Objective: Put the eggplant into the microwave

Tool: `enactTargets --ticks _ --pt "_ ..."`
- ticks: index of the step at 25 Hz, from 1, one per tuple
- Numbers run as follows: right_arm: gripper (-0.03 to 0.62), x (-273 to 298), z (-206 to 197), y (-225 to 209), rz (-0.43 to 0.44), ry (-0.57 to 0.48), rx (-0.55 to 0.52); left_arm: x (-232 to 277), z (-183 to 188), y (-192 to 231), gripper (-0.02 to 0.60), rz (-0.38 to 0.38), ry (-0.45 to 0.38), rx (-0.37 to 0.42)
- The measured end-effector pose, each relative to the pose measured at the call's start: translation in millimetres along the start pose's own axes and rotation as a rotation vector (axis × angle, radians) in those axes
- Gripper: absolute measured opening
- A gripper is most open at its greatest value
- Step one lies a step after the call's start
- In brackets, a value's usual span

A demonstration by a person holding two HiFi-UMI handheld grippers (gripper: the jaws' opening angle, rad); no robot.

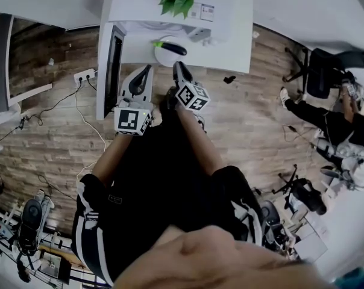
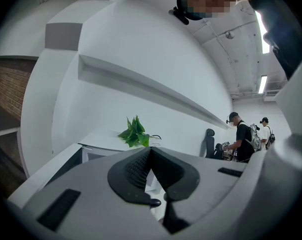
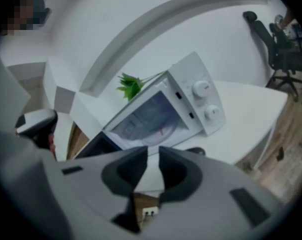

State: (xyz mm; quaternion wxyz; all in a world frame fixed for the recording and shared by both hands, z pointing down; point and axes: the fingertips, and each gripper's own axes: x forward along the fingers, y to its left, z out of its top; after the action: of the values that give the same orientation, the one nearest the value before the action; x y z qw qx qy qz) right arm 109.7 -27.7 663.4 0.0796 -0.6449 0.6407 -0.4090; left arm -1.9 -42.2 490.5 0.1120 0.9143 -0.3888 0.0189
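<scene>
We think the job is only at its first step: reaching in. The eggplant (image 1: 170, 47) lies on a white plate (image 1: 164, 58) on the desk (image 1: 230, 47). It is just ahead of the tips of the right hand-held gripper (image 3: 152, 156) and a bit further ahead of the left hand-held gripper (image 2: 150, 153). Nothing holds it yet. The microwave (image 3: 166, 111) stands past the eggplant, further from both, and its door (image 3: 148, 116) looks closed.

The right hand-held gripper has its jaws a little apart, with a thin gap and nothing in it. The left one has its jaws pressed together, and it is empty too.

Next, we guess, the door must be pulled open, or the eggplant cannot go in. Then the jaws need to open wider than the eggplant, go round its middle and close softly. It is round and smooth, so it may roll or slip.

A small label (image 1: 207, 11) sits on top of the microwave, but it is too small to read. The cubes on the hand-held grippers show only black and white squares. We can read no marks by the knobs (image 3: 201, 88).
</scene>
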Motion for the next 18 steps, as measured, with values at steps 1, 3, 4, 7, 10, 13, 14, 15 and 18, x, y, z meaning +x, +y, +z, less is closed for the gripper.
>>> enactTargets --ticks 1,3,4,7,10,13,14,15,18 --pt "0.103 3.6 -7.2 -6.5 -0.011 0.015 0.022 0.8 -1.9 0.1 0.029 -0.003 0.006 -0.008" --pt "0.125 12.1 -23.4 -21.0 -0.029 0.045 0.080 2.9 -6.5 -0.5 0.029 -0.011 0.017 -0.015" --pt "0.132 15.8 -31.9 -28.1 -0.035 0.058 0.116 3.7 -7.9 -1.2 0.029 -0.016 0.020 -0.017" --pt "0.151 22.0 -52.0 -44.3 -0.069 0.095 0.208 5.3 -5.7 -3.4 0.030 -0.021 0.020 -0.027" --pt "0.164 25.5 -72.9 -62.3 -0.101 0.134 0.261 7.9 -6.8 -5.9 0.029 -0.027 0.024 -0.040" --pt "0.182 30.0 -94.3 -76.5 -0.108 0.173 0.318 11.0 -8.5 -7.6 0.030 -0.038 0.025 -0.038" --pt "0.188 32.5 -99.9 -80.2 -0.106 0.182 0.343 12.1 -8.1 -7.5 0.030 -0.042 0.020 -0.031" --pt "0.190 35.2 -104.9 -83.5 -0.102 0.188 0.368 13.0 -8.1 -7.3 0.029 -0.042 0.018 -0.030" --pt "0.195 43.1 -117.2 -90.5 -0.079 0.192 0.451 14.2 -11.3 -8.0 0.029 -0.033 0.033 -0.054"
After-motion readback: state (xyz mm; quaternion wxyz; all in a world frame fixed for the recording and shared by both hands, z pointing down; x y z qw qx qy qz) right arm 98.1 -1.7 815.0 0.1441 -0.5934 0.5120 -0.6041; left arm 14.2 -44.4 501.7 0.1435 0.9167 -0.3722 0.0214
